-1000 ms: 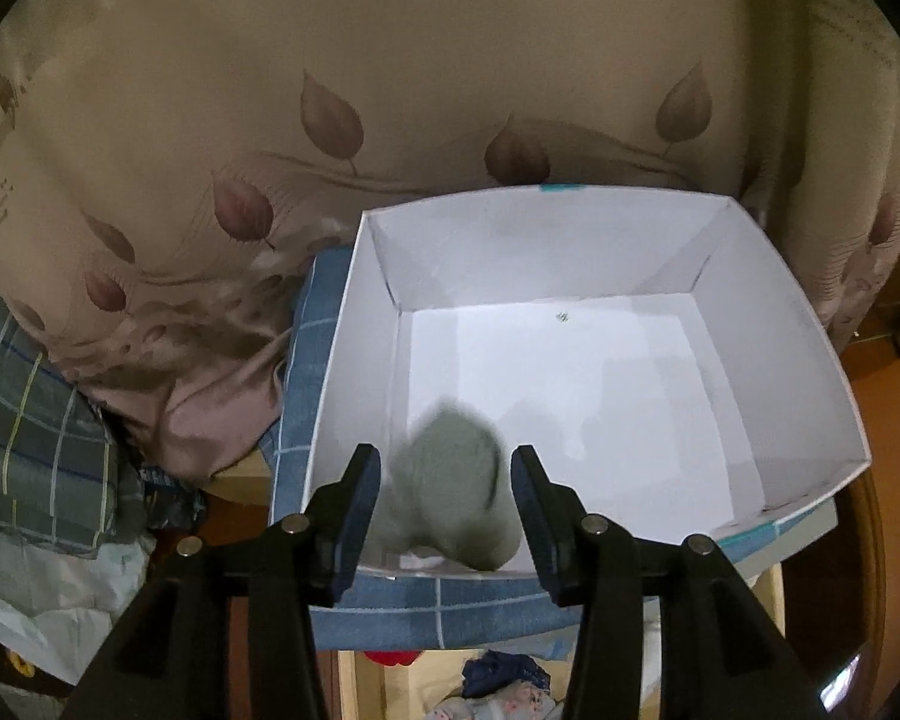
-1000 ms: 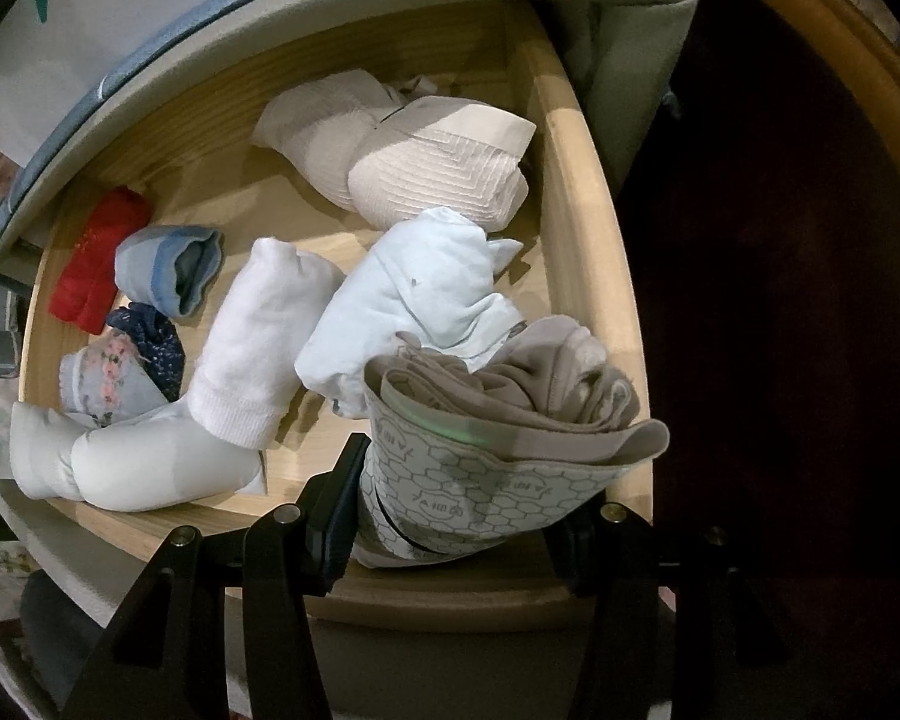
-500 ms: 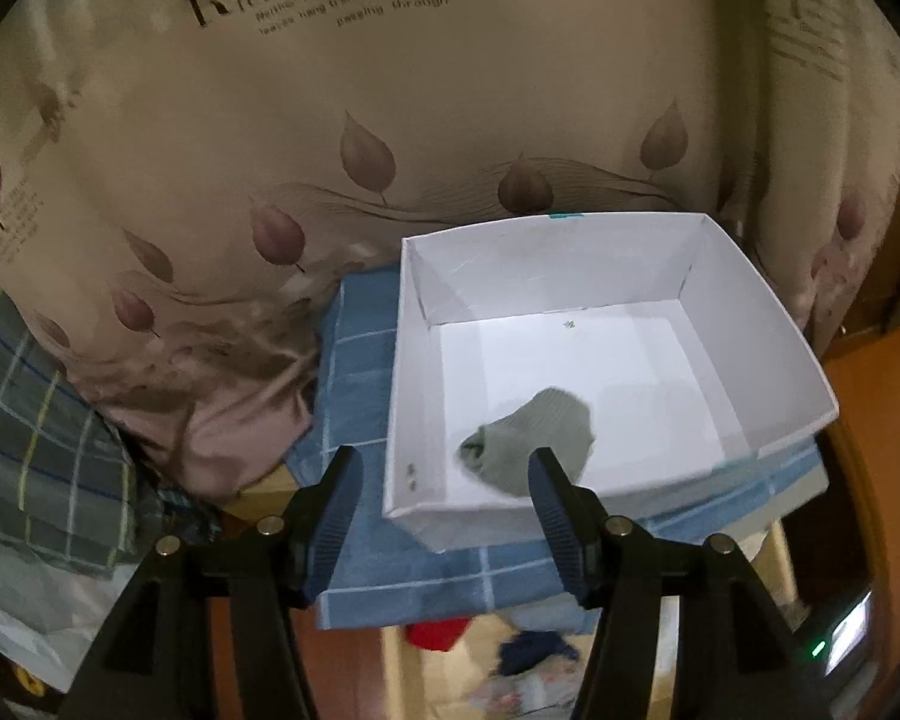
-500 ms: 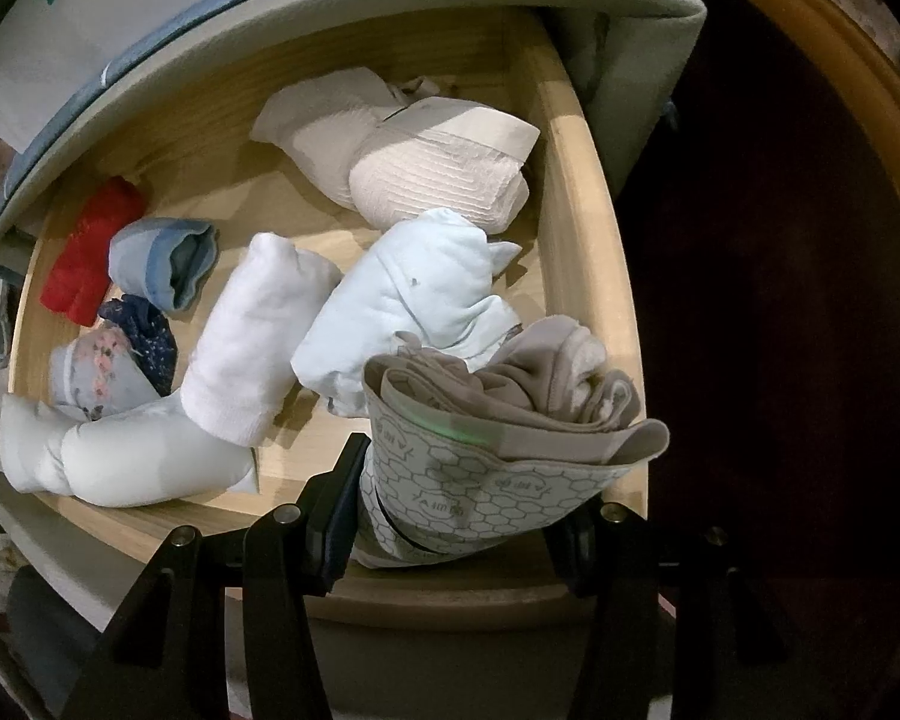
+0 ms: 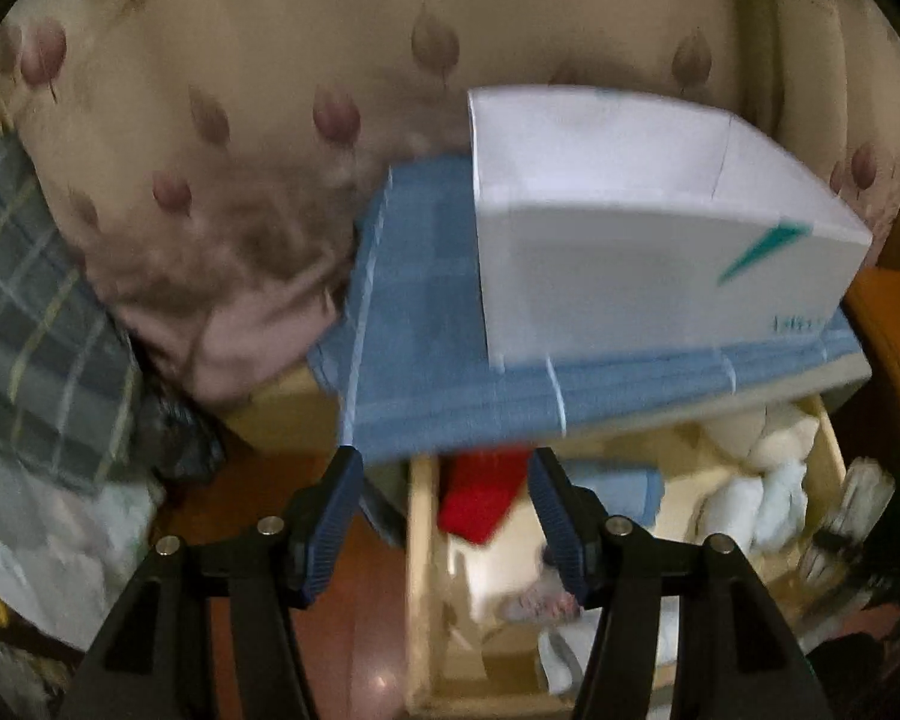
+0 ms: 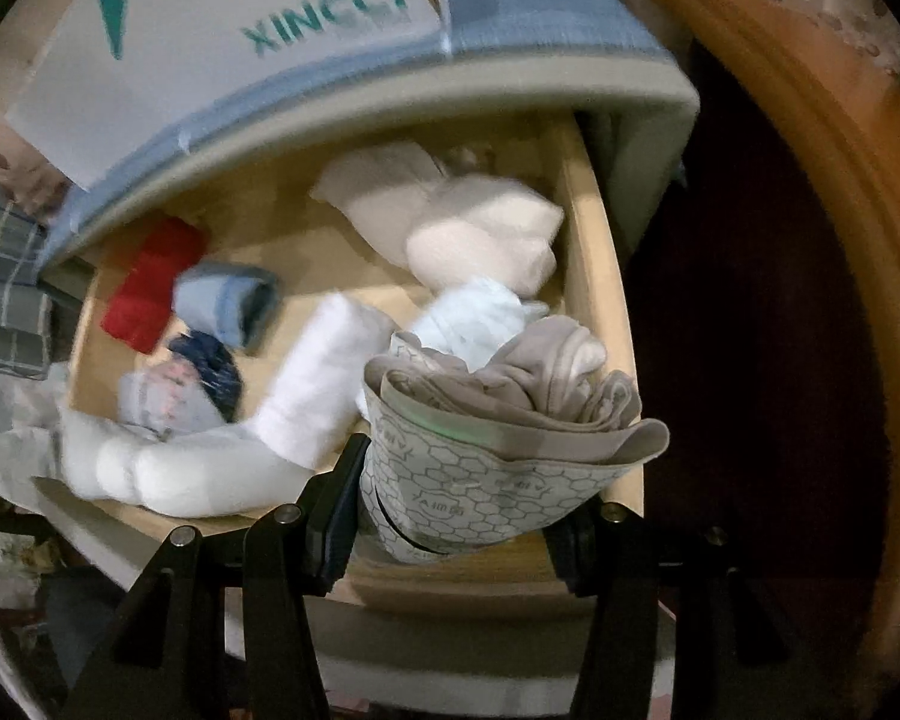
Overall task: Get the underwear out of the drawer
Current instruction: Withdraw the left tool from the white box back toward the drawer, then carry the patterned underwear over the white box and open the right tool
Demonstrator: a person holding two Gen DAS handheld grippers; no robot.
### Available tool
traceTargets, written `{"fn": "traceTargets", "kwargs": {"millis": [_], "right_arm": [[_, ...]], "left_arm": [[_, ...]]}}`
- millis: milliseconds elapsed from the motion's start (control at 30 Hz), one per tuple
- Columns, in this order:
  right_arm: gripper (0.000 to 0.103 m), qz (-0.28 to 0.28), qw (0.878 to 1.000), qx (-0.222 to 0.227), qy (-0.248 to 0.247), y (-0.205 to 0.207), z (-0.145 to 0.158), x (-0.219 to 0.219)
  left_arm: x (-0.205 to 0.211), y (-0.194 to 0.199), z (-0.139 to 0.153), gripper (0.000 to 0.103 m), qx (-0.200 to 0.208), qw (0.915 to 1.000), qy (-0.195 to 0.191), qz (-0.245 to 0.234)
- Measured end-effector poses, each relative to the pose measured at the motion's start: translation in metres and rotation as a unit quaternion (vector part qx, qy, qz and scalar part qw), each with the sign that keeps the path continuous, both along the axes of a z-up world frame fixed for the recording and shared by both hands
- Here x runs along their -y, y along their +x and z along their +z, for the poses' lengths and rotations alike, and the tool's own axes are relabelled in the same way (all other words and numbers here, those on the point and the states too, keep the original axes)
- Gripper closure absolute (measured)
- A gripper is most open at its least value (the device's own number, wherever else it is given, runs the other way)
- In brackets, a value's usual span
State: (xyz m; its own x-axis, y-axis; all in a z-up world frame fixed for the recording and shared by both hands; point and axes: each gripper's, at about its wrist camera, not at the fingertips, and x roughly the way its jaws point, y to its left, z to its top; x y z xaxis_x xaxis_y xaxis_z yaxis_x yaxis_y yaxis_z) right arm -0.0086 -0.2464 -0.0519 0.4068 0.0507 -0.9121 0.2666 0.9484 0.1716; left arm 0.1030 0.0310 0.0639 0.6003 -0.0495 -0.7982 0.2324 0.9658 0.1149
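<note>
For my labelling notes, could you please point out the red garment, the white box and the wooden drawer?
red garment (image 6: 150,288): right wrist view, its middle.
white box (image 5: 648,276): left wrist view, near wall.
wooden drawer (image 6: 594,276): right wrist view, right rim.

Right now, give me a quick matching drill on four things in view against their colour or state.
Things:
1. left gripper
2. right gripper
3. box
4. folded item by the drawer's left wall

States:
A. red
B. white with teal lettering
C. shut on rolled underwear
D. open, nothing between its jaws

Pairs: 1-D, 2-C, 3-B, 4-A
</note>
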Motion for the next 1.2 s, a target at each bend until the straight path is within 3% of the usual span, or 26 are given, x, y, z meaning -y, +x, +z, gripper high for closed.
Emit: {"fn": "traceTargets", "kwargs": {"millis": [100, 267, 433, 633, 900, 1200], "right_arm": [[0.054, 0.01, 1.0, 0.014, -0.009, 0.0, 0.021, 0.0], [0.054, 0.029, 0.998, 0.051, -0.03, 0.004, 0.074, 0.0], [0.054, 0.033, 0.992, 0.114, -0.046, 0.02, 0.149, 0.007], [0.054, 0.042, 0.983, 0.166, -0.071, 0.064, 0.217, 0.007], [0.054, 0.054, 0.986, 0.136, -0.079, 0.138, 0.213, -0.009], [0.053, 0.061, 0.99, 0.052, -0.113, 0.199, 0.155, -0.016]], "left_arm": [[0.001, -0.008, -0.022, 0.044, -0.021, 0.9997, 0.003, 0.012], [0.014, -0.029, -0.047, 0.044, -0.008, 0.9989, 0.04, 0.023], [0.013, -0.035, -0.067, 0.044, -0.04, 0.9982, 0.009, 0.044], [0.007, -0.038, -0.082, 0.044, -0.041, 0.9966, 0.019, 0.069], [-0.008, -0.038, -0.093, 0.044, -0.056, 0.9934, 0.008, 0.1], [-0.013, -0.038, -0.097, 0.044, -0.061, 0.992, -0.005, 0.11]]}}
